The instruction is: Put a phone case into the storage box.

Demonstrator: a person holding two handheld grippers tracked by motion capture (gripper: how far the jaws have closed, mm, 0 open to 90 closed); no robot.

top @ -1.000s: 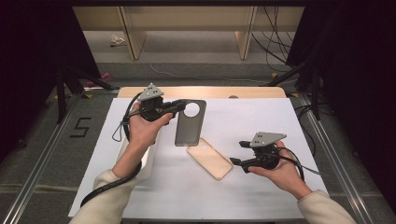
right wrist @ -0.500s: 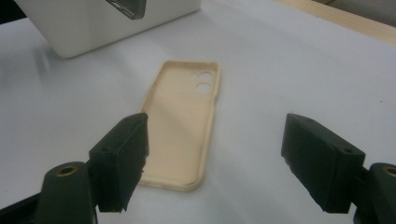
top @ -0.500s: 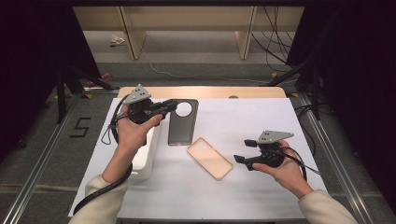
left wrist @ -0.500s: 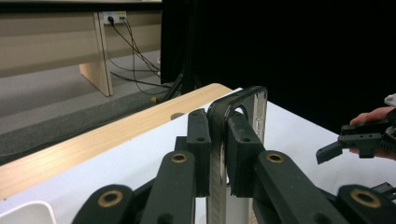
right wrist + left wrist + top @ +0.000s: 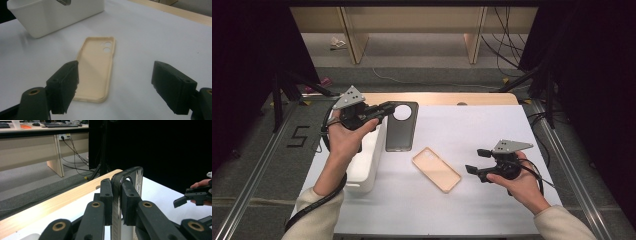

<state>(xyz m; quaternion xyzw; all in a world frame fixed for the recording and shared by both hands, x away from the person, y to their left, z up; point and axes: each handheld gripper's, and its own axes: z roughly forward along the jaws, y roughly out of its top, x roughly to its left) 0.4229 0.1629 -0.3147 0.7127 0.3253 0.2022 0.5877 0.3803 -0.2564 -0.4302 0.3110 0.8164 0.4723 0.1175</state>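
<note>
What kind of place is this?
Probably a lab or office recording station: a white-covered table framed by black curtains, cables on carpet and desks behind.

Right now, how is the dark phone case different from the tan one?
The dark phone case is clamped in the left gripper; the tan phone case lies flat on the white table, untouched. The dark one has one big round camera hole; the tan one has two small holes. Both are empty.
</note>
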